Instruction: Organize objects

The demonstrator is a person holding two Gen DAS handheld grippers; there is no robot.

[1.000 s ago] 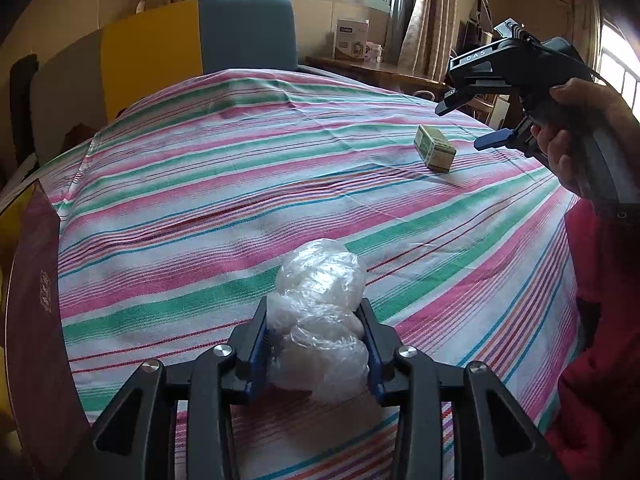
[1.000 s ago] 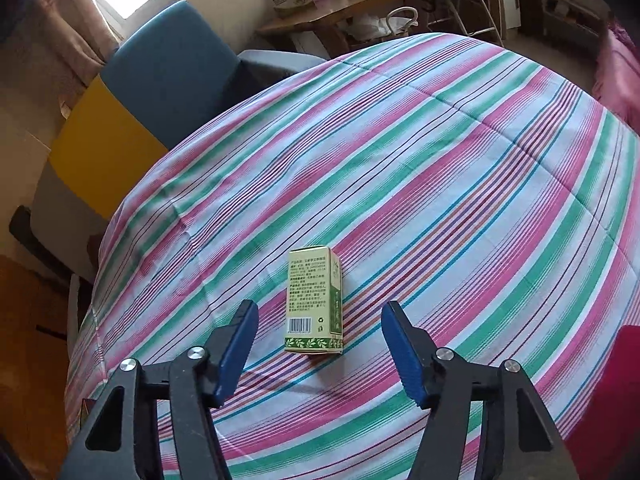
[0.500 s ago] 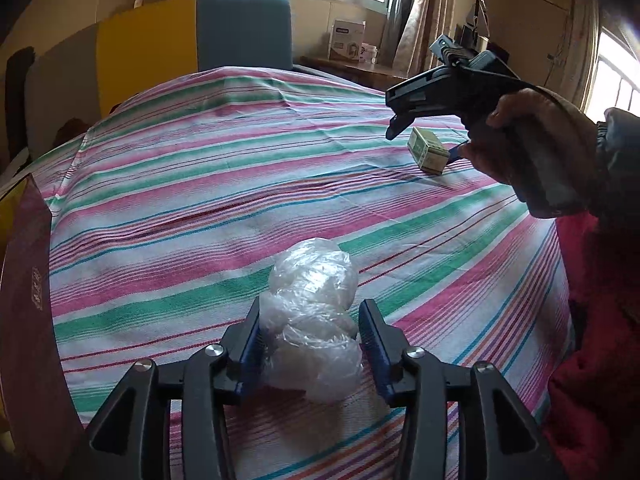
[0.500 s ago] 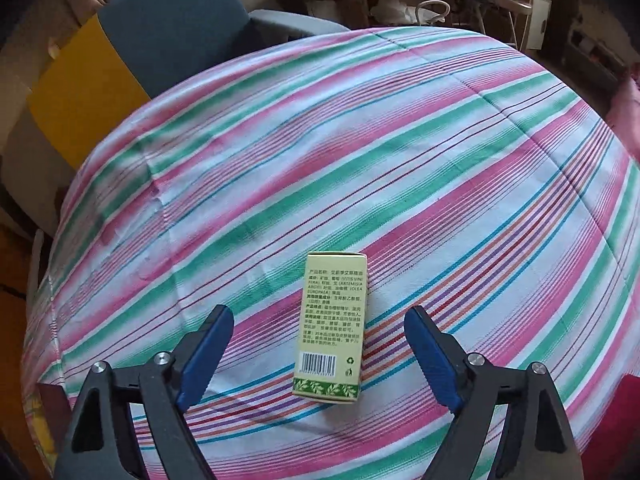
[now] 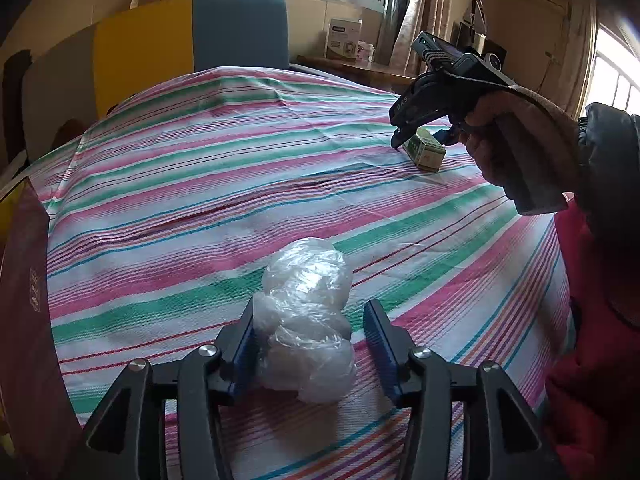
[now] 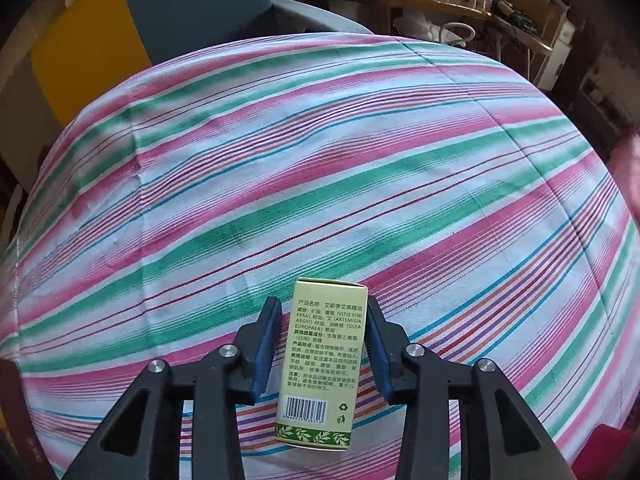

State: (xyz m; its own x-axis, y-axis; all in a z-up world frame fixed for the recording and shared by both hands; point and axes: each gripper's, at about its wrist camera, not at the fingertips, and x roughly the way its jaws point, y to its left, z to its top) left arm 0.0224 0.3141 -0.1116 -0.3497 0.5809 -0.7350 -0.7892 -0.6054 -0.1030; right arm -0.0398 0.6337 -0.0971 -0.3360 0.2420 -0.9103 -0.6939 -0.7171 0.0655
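The left claw sits low over the striped cloth that covers the surface, its jaws opening around a crumpled clear plastic bag. The bag rests on the cloth between the blue pads; the left pad still touches its side, while the right pad stands clear with a gap beside it.

Farther across the surface, toward the right, a hand holds the right claw tipped steeply down over a small pale green box. The box lies flat on the cloth, printed side and barcode up, its long sides running between the two pads. The jaws are closing — the right pad looks to meet the box's edge, the left is just beside it, and whether it already presses I cannot tell.

A grey sleeve covers that arm, with red clothing below it. A blue and yellow chair stands behind the surface.
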